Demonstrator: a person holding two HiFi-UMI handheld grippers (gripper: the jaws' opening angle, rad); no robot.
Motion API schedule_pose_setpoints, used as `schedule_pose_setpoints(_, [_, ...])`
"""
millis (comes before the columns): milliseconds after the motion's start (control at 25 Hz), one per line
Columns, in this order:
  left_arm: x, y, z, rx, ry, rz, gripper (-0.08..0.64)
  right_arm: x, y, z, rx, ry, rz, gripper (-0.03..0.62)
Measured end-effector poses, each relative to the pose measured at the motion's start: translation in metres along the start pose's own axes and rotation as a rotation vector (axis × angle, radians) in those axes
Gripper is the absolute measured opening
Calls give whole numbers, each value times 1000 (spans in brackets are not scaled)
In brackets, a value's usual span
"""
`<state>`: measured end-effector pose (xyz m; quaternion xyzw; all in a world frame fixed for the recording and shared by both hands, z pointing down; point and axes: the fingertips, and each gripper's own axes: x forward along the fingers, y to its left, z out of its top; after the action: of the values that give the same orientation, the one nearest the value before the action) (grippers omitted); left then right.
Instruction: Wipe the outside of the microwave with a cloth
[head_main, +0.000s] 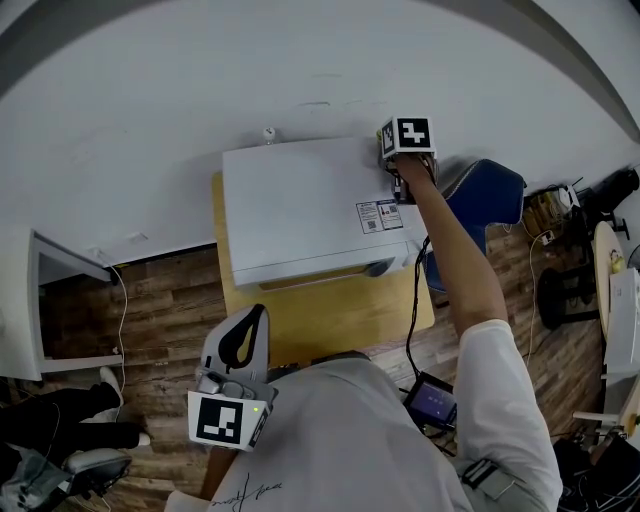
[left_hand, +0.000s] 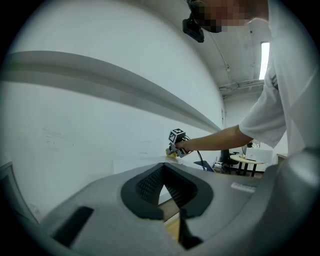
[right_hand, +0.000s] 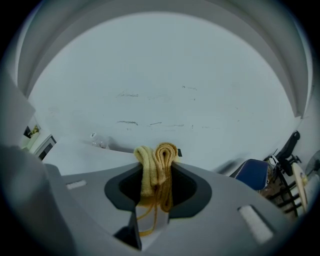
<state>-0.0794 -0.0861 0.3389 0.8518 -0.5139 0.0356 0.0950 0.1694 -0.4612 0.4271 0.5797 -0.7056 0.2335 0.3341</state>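
— Nearest, low on the left?
— Left gripper (head_main: 244, 338), close to the person's shirt (head_main: 350, 440) and seen over the front of the wooden table (head_main: 330, 325). Its jaws are pressed together at the tips with nothing between them.
— Moving right?
— White microwave (head_main: 300, 210), sitting on that table against the wall.
— And the cloth?
— Yellow cloth (right_hand: 158, 162), folded and pinched tight in the right gripper (head_main: 396, 168) at the back right corner of the microwave's top. Blue chair (head_main: 492, 192) stands just beyond.

A lab-like workroom — bare wall (head_main: 150, 120), trailing cable (head_main: 409, 340) (wooden floor (head_main: 160, 310)).
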Motion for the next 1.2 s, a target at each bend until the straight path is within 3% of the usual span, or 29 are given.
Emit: schedule_pose_setpoints(1200, [-24,7,-4,-6,-10,19,-8,-6,102,0,-92,-3,86,121])
